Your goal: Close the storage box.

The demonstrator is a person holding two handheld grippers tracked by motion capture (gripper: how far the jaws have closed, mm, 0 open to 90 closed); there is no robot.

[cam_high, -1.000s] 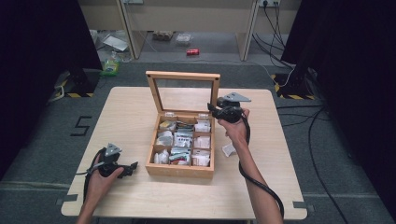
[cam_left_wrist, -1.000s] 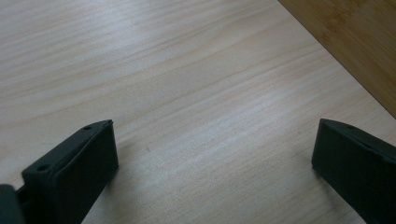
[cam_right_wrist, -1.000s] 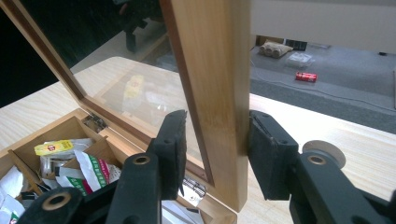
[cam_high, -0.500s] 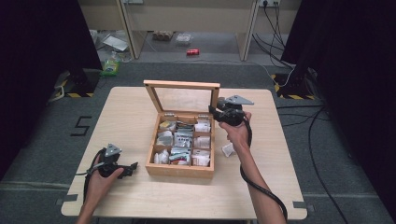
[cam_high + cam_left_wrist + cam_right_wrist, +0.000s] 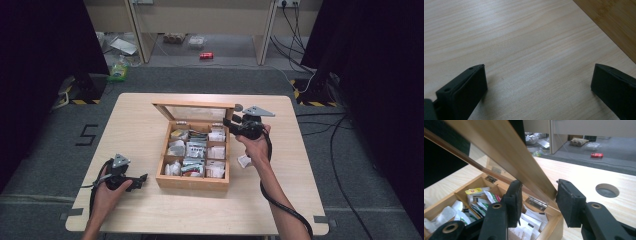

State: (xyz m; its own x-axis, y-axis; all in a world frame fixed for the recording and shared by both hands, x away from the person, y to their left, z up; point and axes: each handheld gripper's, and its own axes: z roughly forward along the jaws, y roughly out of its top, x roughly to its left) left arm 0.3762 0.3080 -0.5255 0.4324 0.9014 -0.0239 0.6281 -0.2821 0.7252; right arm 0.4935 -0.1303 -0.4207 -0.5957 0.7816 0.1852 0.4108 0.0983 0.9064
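Straddling the glass-paned wooden lid [image 5: 506, 160] of the compartmented wooden tea box [image 5: 192, 181], right gripper [image 5: 537, 200] jaws just opening, seemingly off it. Left gripper [image 5: 537, 82] wide, empty. Beside the box, small white packet [image 5: 244, 161], red can [image 5: 596, 155] beyond.

Sachets [image 5: 196, 150] lie in the box [image 5: 192, 182], mid-table [image 5: 140, 120].

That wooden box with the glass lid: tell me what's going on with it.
A person works at the pale wooden table with a gripper in each hand. The right gripper straddles the side edge of the wooden box's glass-paned lid, its jaws just opening, the lid raised over the packet-filled wooden box. The left gripper rests open over bare table.
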